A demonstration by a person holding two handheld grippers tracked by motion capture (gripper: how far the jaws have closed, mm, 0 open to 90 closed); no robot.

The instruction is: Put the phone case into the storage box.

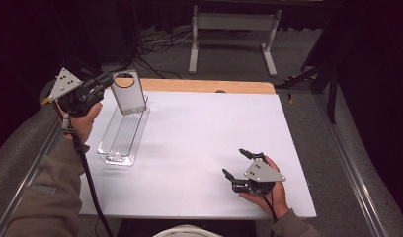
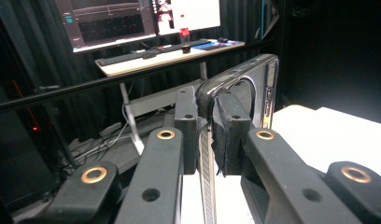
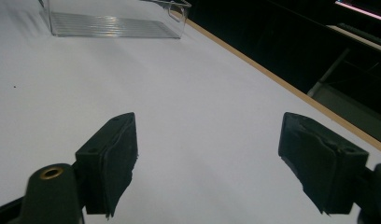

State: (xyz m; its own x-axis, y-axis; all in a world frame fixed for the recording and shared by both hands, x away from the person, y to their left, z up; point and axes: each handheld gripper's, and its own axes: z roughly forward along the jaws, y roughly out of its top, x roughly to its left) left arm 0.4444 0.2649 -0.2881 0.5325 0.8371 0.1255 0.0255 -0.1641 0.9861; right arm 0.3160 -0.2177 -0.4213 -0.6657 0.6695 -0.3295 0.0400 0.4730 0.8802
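Note:
A clear phone case [image 1: 128,93] with a dark rim and a round camera cutout hangs upright over the far end of a clear plastic tray [image 1: 121,136]. My left gripper [image 1: 109,81] is shut on the case's left edge. In the left gripper view the pads [image 2: 230,126] pinch the case [image 2: 256,79] edge-on, level with my left gripper [image 2: 208,122]. My right gripper [image 1: 233,161] rests open near the table's front right, held in a hand. Nothing lies between its jaws [image 3: 207,154], and the tray [image 3: 109,23] shows far ahead of them.
A white sheet [image 1: 199,138] covers the table, with a wooden strip [image 1: 204,85] along the far edge. A metal stand [image 1: 234,29] and cables lie on the floor behind. A desk with monitors [image 2: 132,18] is beyond the left gripper.

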